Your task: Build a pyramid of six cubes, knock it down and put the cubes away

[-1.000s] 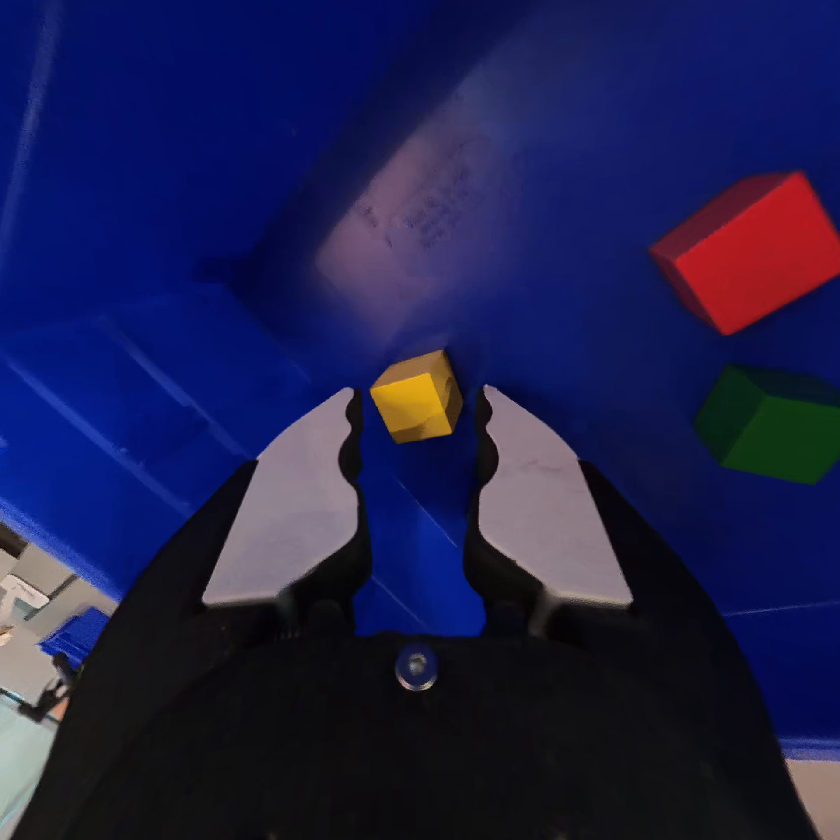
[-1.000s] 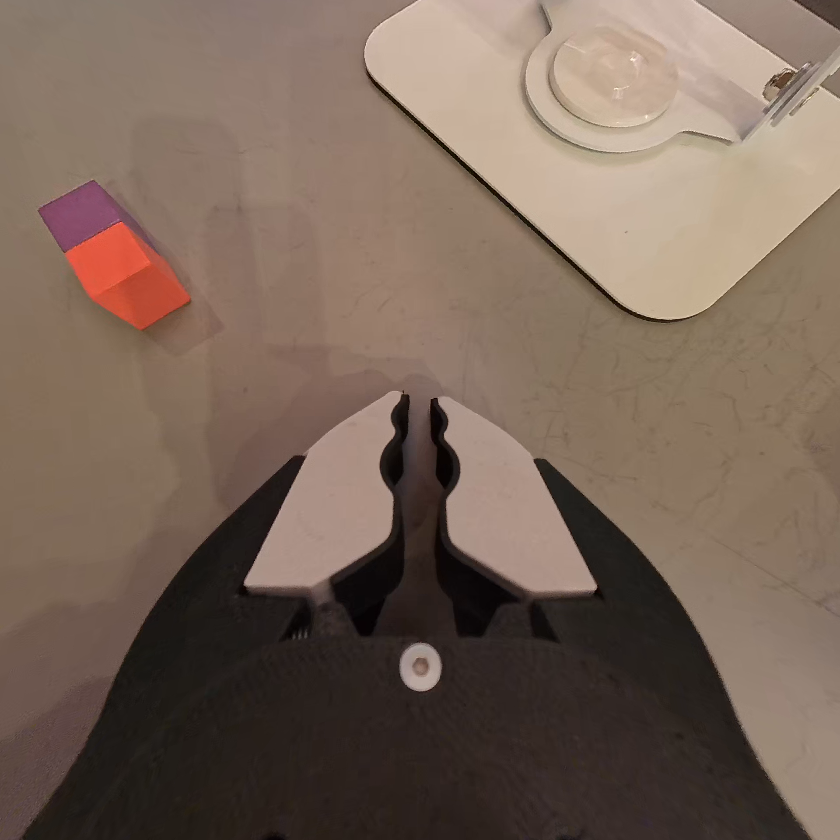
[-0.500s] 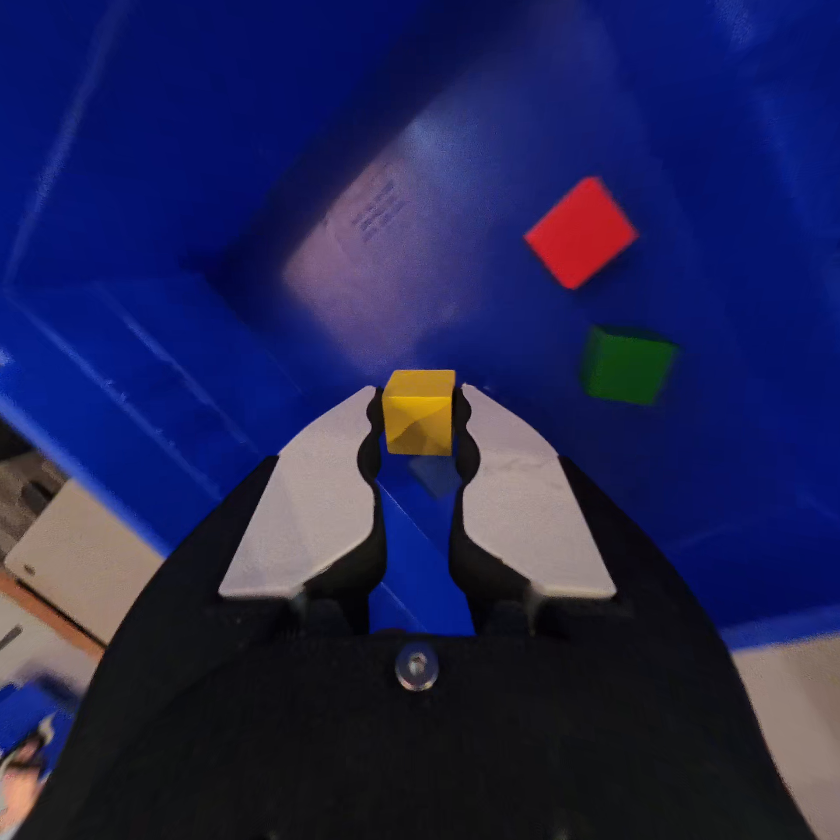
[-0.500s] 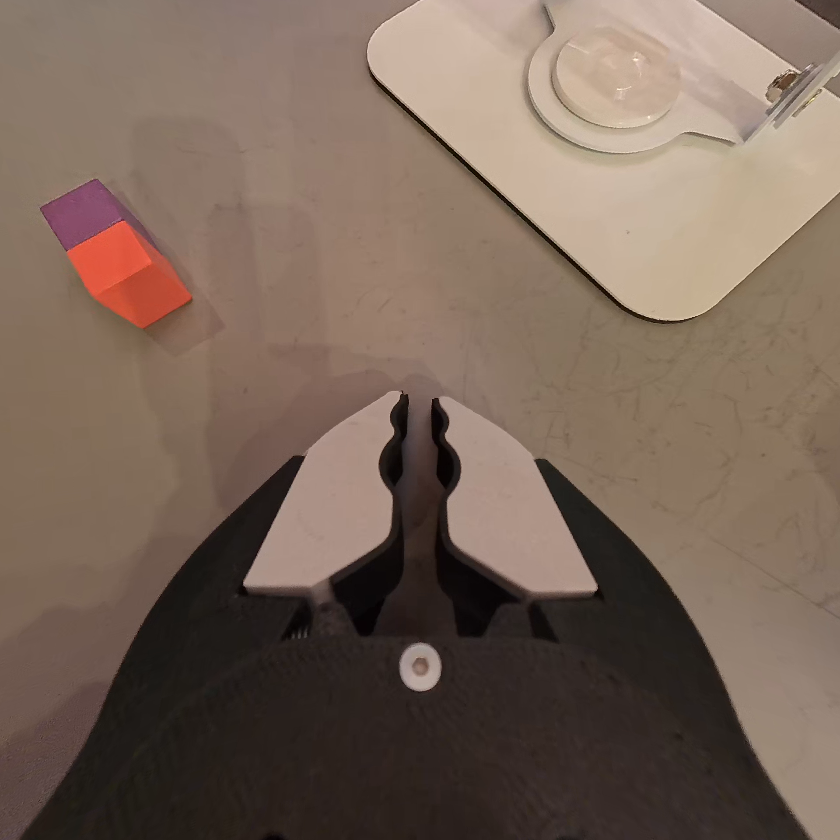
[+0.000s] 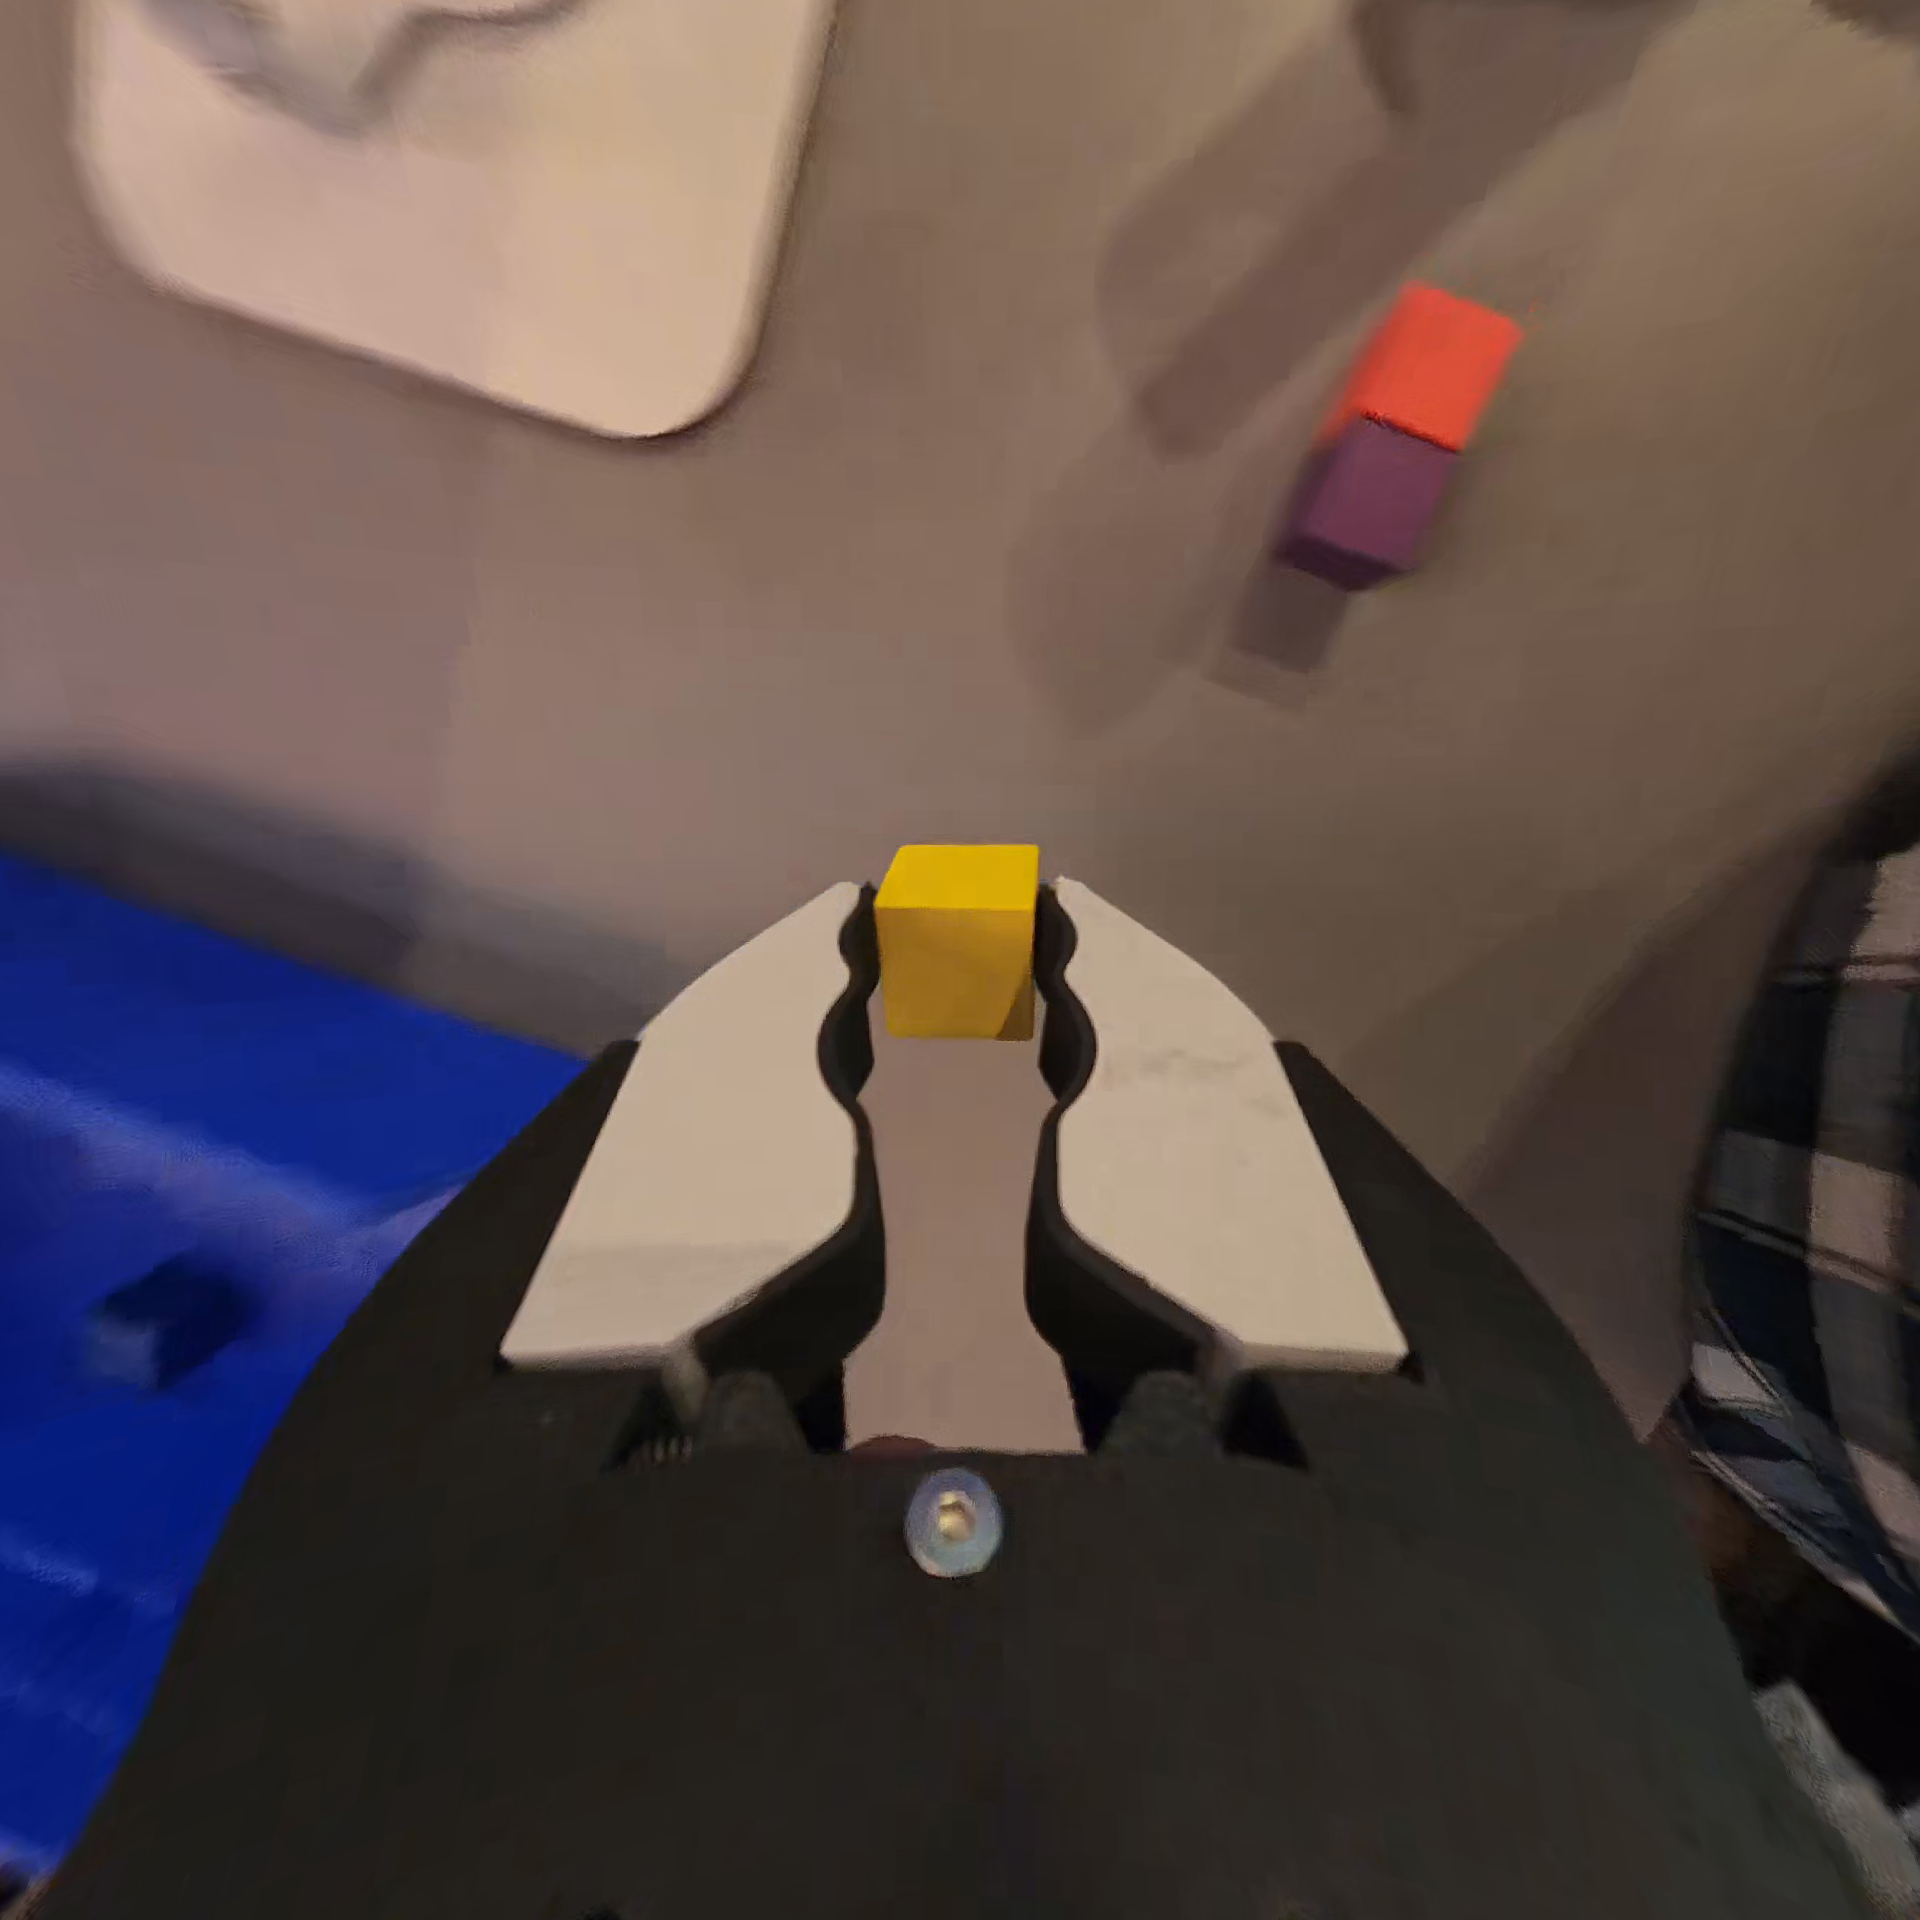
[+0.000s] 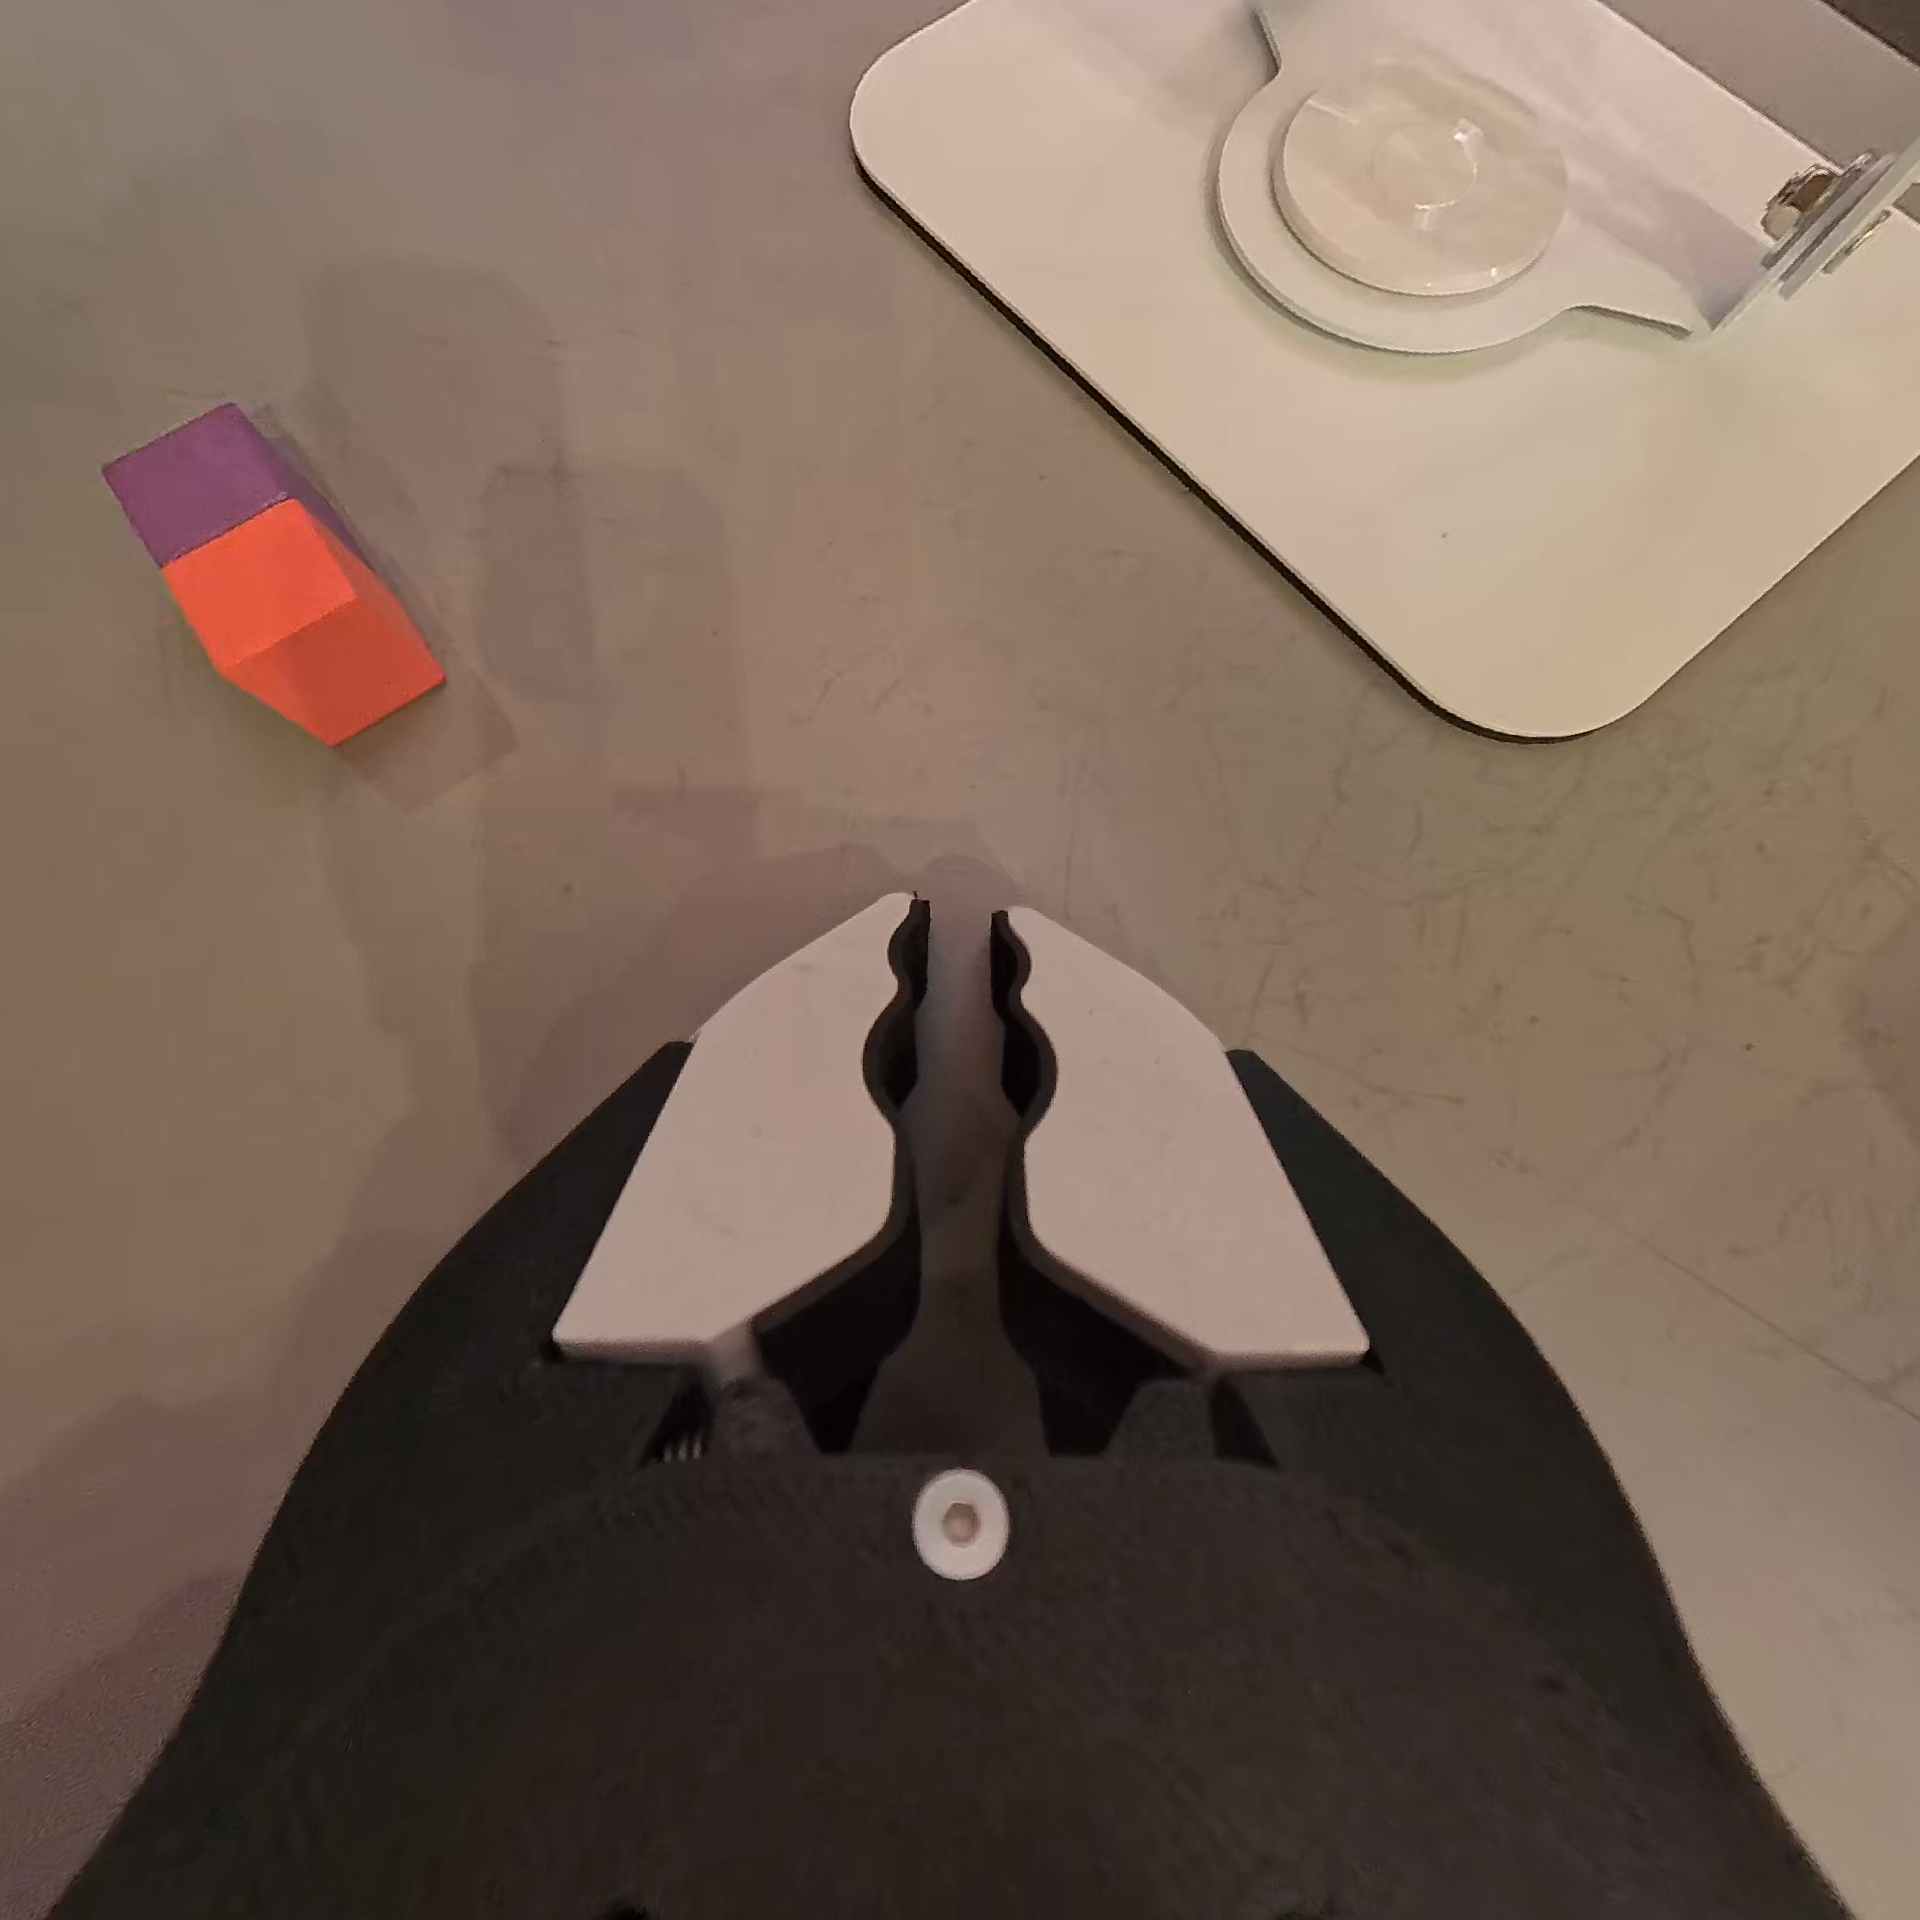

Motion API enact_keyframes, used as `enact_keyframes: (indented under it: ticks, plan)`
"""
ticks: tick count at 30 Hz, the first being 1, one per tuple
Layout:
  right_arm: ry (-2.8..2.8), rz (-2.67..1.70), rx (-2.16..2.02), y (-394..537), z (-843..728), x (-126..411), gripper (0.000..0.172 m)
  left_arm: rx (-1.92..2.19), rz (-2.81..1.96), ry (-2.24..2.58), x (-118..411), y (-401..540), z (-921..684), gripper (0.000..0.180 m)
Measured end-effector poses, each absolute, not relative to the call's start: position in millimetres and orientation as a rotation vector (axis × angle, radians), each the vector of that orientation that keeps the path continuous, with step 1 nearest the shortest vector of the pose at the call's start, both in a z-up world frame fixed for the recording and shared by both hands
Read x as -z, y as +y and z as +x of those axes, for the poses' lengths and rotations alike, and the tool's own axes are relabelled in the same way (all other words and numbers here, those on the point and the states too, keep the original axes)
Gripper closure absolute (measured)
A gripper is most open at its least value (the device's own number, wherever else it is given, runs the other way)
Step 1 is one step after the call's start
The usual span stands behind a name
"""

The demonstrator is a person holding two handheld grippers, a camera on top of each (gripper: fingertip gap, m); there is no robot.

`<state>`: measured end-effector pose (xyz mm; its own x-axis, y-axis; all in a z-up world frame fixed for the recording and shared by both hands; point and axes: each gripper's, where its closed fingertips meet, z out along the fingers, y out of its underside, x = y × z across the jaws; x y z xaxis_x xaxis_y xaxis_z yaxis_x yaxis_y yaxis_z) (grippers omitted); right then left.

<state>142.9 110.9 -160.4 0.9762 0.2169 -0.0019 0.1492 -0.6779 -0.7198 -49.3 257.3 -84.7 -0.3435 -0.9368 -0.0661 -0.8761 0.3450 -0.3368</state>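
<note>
In the left wrist view, my left gripper (image 5: 956,916) is shut on a yellow cube (image 5: 956,940). Both pads press its sides and it is held above the grey table (image 5: 727,675). An orange cube (image 5: 1429,364) and a purple cube (image 5: 1361,504) lie touching on the table, ahead to the right. The blue bin (image 5: 208,1143) is at the lower left. In the right wrist view, my right gripper (image 6: 954,914) hovers over the table with only a narrow gap between its fingers and nothing in it. The purple cube (image 6: 197,478) and orange cube (image 6: 291,613) lie to its far left.
A white base plate (image 6: 1455,468) with a round disc and a bracket lies at the back right of the right wrist view. It shows blurred in the left wrist view (image 5: 436,208). A plaid sleeve (image 5: 1849,1247) is at the right edge. A dark blurred shape (image 5: 166,1330) lies in the bin. The tips of one gripper are about 25 cm away from the tips of the other. From the left gripper's tips to the dark blurred shape (image 5: 166,1330) is close to 30 cm.
My left gripper closed on the yellow cube inside the blue bin, then lifted it out and swung over the table. The red and green cubes have left the view. The right gripper stayed put.
</note>
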Motion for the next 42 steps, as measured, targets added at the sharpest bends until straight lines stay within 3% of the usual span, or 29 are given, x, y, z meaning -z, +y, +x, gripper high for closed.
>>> enact_keyframes:
  ticks: [7, 23, 25, 29, 40, 42]
  plan:
    - [-0.275, -2.325, -0.119, 111, 141, 161, 0.160, 0.340, -1.446, 2.593, 134, 176, -33, 0.152]
    - [-0.312, -2.322, -0.133, 112, 139, 161, 0.161, 0.255, -1.423, 2.709, 163, 173, -36, 0.152]
    - [-0.313, -2.321, -0.133, 112, 139, 161, 0.161, 0.231, -1.434, 2.679, 160, 179, -35, 0.135]
    - [-0.314, -2.321, -0.134, 112, 139, 161, 0.161, 0.371, -1.508, 2.614, 143, 187, -40, 0.133]
    - [-0.313, -2.321, -0.133, 114, 140, 161, 0.161, 0.466, -1.499, 2.629, 162, 179, -48, 0.142]
    - [-0.313, -2.321, -0.133, 114, 140, 161, 0.161, 0.478, -1.481, 2.639, 164, 177, -47, 0.152]
